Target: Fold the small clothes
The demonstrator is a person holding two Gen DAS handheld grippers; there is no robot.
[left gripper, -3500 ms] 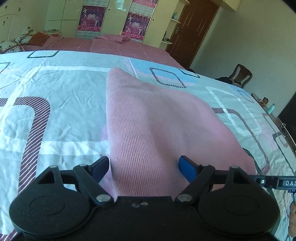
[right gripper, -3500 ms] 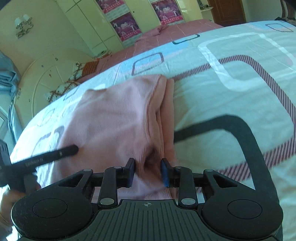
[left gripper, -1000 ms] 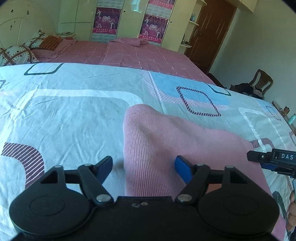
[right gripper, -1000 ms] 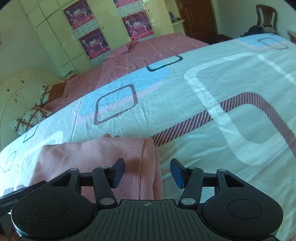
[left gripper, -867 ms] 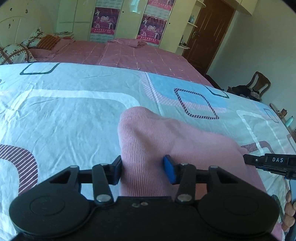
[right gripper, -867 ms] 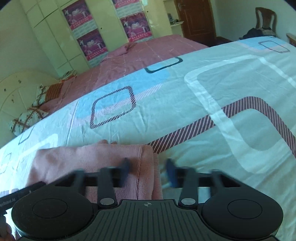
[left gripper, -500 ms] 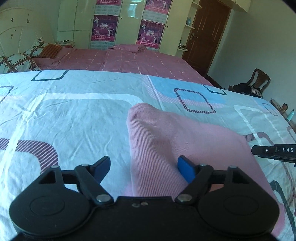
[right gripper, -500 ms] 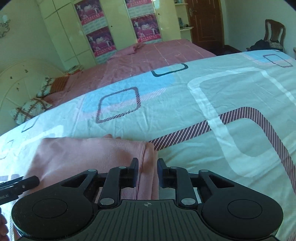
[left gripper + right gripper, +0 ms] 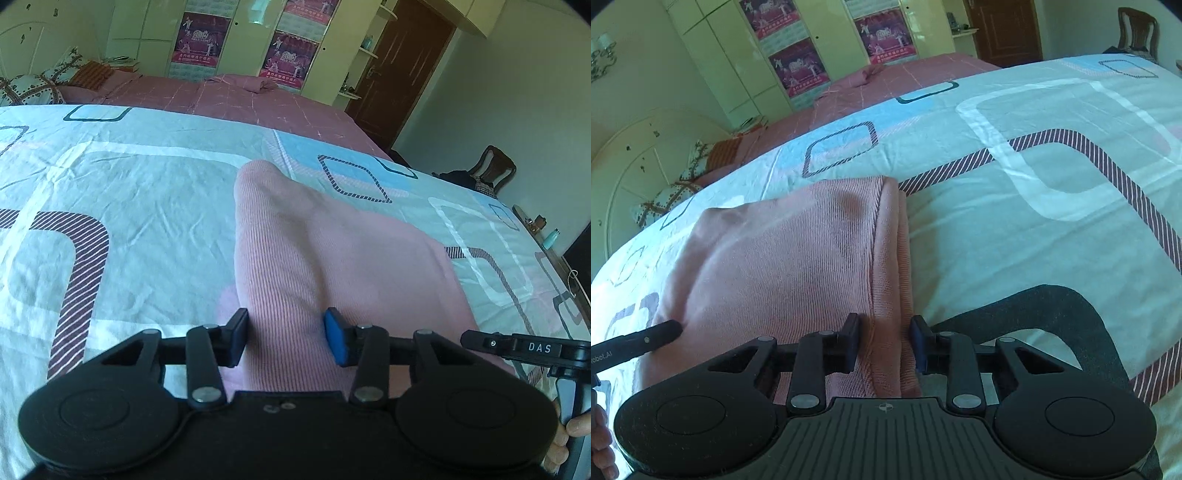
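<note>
Pink knit garment (image 9: 332,258) lying folded on patterned bed sheet (image 9: 110,206), raised fold running fwd btwn both tongs. Left tongs (image 9: 286,338) pinching near-left edge; right tongs (image 9: 884,341) clamped on stacked right-hand edge w/ layers bunched.

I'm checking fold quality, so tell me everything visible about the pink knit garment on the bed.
The pink knit garment is a fine-ribbed, soft-looking fabric, folded into a thick rectangular bundle lying on the patterned bedsheet. Layered edges stack along its right side; the top is smooth with slight dimples. The right gripper straddles those stacked edges, and the left gripper straddles a raised ridge at the opposite end, fingers against the cloth.
</note>
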